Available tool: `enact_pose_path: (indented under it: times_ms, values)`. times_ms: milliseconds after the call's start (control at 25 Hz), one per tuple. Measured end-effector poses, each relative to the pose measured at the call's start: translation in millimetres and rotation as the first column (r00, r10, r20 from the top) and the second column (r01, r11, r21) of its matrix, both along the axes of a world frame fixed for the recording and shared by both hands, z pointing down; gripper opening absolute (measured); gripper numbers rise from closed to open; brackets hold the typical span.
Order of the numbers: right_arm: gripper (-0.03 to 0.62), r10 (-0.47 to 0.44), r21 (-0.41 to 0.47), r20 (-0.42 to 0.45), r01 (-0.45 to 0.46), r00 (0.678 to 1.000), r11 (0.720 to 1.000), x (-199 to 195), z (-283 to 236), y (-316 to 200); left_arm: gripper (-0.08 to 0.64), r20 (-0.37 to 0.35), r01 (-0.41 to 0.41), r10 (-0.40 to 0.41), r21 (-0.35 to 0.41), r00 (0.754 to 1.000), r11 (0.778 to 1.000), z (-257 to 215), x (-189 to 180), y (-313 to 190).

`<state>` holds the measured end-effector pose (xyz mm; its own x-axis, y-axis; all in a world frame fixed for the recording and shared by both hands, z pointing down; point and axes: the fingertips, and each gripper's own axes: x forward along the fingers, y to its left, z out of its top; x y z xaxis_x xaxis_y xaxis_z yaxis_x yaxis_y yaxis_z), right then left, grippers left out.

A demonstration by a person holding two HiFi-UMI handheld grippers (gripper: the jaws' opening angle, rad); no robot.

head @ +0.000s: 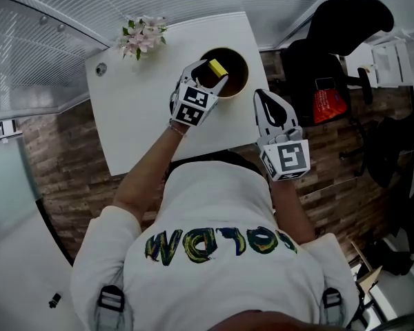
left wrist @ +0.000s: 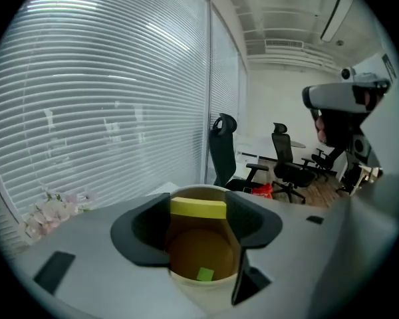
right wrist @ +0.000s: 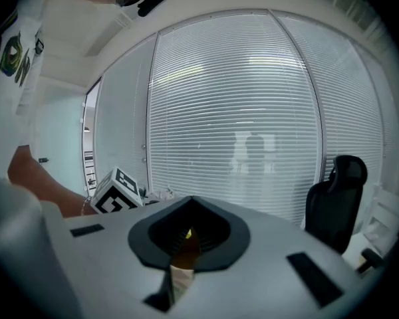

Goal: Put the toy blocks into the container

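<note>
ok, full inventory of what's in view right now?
table: 1, white, centre
container: 1, round, brown inside, on the table's right part
yellow block: 1, yellow, in the left gripper's jaws above the container
green block: 1, green, on the container's floor
flowers: 1 bunch, pink, table's far left corner
office chairs: several, black, right of the table
red bag: 1, red, among the chairs
left gripper: white, closed on the yellow block
right gripper: white, jaws together, empty

table (head: 145, 109) white, smooth, matt laminate look; container (head: 243, 78) brown, matt, cardboard-like, smooth inside; yellow block (head: 217, 68) matt, smooth faces; floor (head: 62, 171) wood planks, grainy, dull finish
</note>
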<state>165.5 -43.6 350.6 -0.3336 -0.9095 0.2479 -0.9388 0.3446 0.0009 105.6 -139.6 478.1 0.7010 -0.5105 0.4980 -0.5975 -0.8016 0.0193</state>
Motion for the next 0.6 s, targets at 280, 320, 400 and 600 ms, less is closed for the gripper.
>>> enact_pose_path:
  times_ms: [280,320,400,600]
  values:
    - [0.008,0.016,-0.006,-0.004,-0.016,1.000,1.000,2.9,1.3,1.9,0.270,0.000,-0.023,0.023,-0.001,1.000,1.000,2.8,5.2,-2.5]
    - [0.008,0.018,-0.006,-0.004,-0.018,1.000,1.000,2.8,0.6,2.2,0.270,-0.002,-0.029,0.029,-0.002,1.000,1.000,0.7,6.1,-2.2]
    - [0.008,0.018,-0.005,-0.004,-0.018,1.000,1.000,2.3,-0.5,2.5,0.272,-0.010,-0.032,0.032,0.002,0.999,0.999,-1.5,6.5,-1.6]
    - [0.008,0.005,-0.006,-0.003,-0.005,1.000,1.000,-3.6,1.3,1.4,0.270,-0.043,0.005,-0.005,0.012,0.999,1.000,-7.9,-8.6,1.5]
